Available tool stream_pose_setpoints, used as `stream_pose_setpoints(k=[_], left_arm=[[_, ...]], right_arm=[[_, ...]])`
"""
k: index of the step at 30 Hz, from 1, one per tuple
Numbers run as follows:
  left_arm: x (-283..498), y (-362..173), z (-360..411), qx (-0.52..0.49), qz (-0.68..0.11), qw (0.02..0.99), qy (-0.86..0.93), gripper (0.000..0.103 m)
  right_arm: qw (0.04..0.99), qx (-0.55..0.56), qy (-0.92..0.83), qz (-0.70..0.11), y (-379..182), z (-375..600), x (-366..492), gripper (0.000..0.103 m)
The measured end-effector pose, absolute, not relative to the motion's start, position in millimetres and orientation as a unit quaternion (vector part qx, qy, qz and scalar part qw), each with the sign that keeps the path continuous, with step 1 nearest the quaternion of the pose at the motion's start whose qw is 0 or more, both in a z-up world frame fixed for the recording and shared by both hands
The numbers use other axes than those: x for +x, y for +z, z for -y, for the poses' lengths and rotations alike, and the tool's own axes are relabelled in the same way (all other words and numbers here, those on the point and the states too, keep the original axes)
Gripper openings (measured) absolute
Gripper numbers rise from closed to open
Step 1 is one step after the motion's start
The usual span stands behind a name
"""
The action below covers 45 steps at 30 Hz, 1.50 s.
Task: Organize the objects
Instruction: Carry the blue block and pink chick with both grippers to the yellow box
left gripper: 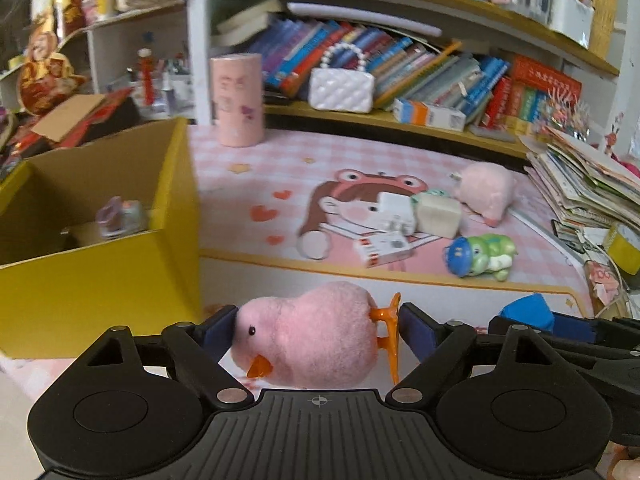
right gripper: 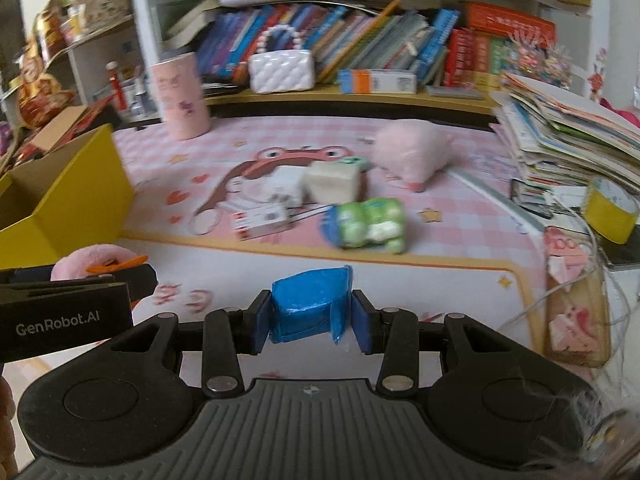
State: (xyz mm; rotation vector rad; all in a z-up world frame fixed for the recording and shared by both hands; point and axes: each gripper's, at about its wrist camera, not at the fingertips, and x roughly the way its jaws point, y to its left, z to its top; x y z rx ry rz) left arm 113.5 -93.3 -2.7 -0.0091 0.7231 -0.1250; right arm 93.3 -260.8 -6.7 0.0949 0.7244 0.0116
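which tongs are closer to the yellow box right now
Left. The left tongs, shut on the pink duck plush, sit right beside the yellow box. The right tongs, holding a blue packet, are farther right.

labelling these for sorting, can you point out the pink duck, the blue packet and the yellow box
pink duck (left gripper: 308, 336): left wrist view, on its fluffy body.
blue packet (right gripper: 308, 304): right wrist view, on its front face.
yellow box (left gripper: 100, 296): left wrist view, on its near outer wall.
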Motion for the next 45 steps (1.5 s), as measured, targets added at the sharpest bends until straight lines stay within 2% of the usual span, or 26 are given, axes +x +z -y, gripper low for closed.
stream_pose_setpoints(k=[22, 45], left_arm=[[8, 12, -73, -0.041, -0.338, 0.940, 0.029, 0.087], [-28, 24, -154, -0.043, -0.304, 0.951, 0.025, 0.087]], right_arm=[[0.927, 0.010, 0.105, -0.360, -1, 88, 12, 0.039], [0.933, 0.004, 0.101, -0.347, 6, 8, -20, 0.038]])
